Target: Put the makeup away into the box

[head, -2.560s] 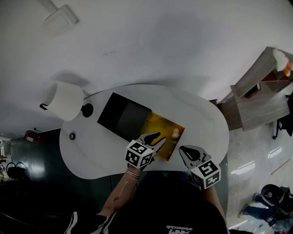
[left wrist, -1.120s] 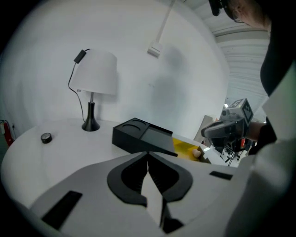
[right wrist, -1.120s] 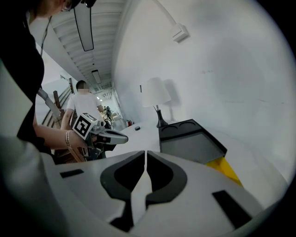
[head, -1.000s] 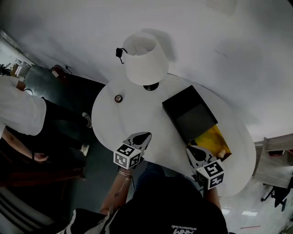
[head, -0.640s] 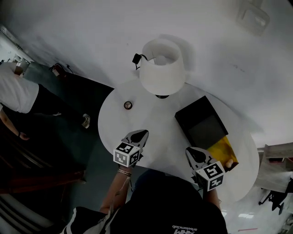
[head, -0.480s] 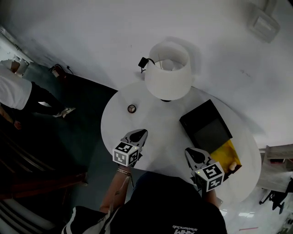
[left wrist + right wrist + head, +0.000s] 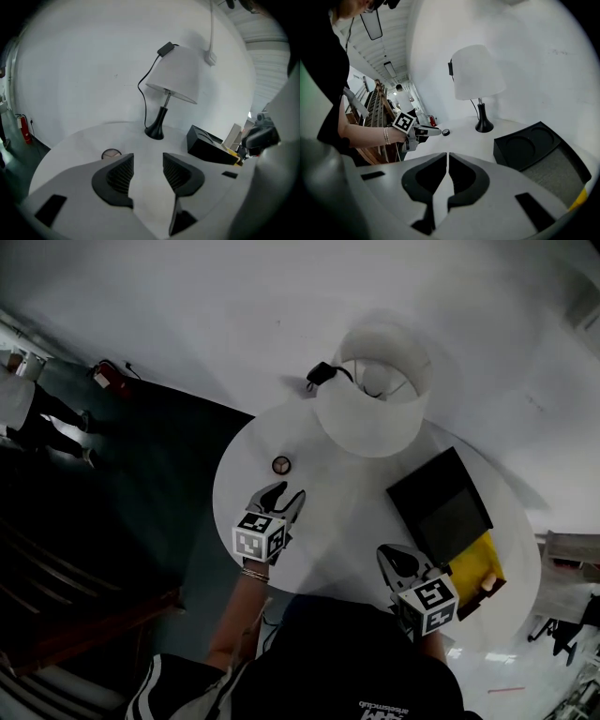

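Note:
A small round makeup compact (image 7: 280, 464) lies near the left edge of the white table (image 7: 347, 521). My left gripper (image 7: 282, 497) hovers just short of the compact (image 7: 111, 153), which shows beyond the left jaw. Its jaws have just been opening and stand apart with nothing between them (image 7: 147, 158). The black box (image 7: 441, 507) lies at the table's right, with a yellow part (image 7: 476, 563) bearing a small pale item (image 7: 487, 582). My right gripper (image 7: 398, 559) is shut and empty (image 7: 446, 157), left of the box (image 7: 534, 140). The right gripper view also shows the left gripper (image 7: 424, 132) by the compact (image 7: 446, 132).
A white lamp (image 7: 380, 395) with a black base (image 7: 154, 132) and a cable stands at the back of the table, between the compact and the box. Dark floor lies beyond the table's left edge. A person (image 7: 400, 99) stands far off in the room.
The left gripper has moved up the table toward the compact and its jaws have parted. The right gripper has shifted left, away from the box, still shut. The head view has swung.

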`<control>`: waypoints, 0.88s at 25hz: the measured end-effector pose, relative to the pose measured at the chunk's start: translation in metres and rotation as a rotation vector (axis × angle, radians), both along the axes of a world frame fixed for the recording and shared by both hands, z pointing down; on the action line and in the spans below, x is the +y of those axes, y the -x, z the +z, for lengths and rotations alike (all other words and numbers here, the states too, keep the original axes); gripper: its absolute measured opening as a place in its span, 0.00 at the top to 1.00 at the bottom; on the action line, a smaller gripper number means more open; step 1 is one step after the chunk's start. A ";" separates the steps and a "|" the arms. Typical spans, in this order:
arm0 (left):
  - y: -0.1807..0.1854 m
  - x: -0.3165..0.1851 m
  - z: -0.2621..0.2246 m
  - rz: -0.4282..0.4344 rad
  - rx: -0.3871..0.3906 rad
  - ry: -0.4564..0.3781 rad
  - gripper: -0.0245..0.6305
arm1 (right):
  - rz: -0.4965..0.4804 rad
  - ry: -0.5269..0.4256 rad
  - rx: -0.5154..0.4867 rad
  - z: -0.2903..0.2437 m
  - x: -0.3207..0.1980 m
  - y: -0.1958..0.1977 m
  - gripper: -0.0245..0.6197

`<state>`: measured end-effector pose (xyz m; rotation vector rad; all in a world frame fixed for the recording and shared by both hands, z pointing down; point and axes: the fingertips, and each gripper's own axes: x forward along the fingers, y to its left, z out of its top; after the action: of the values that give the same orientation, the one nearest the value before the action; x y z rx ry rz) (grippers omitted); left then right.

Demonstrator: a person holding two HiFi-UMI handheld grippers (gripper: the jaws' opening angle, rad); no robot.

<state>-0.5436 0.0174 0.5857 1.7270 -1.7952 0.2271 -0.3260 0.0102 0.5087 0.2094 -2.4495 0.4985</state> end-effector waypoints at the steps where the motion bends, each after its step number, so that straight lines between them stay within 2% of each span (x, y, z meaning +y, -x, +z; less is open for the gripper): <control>1: 0.006 -0.001 0.003 -0.009 -0.004 0.007 0.67 | 0.003 0.005 0.006 0.002 -0.001 0.004 0.92; 7: 0.038 -0.003 0.019 -0.035 -0.027 0.039 0.61 | -0.009 0.016 0.019 0.008 -0.005 0.040 0.92; 11: 0.050 -0.007 0.032 -0.022 -0.063 0.080 0.53 | -0.018 0.033 0.006 0.006 -0.007 0.058 0.92; 17: 0.073 -0.014 0.049 -0.028 -0.203 0.146 0.51 | -0.007 0.057 0.033 0.012 -0.011 0.060 0.92; 22: 0.076 -0.020 0.068 -0.003 -0.191 0.188 0.51 | 0.049 0.057 0.047 0.014 -0.021 0.051 0.92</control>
<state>-0.6197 -0.0029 0.6535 1.6142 -1.8447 0.5588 -0.3772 -0.0112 0.5229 0.2550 -2.3861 0.5780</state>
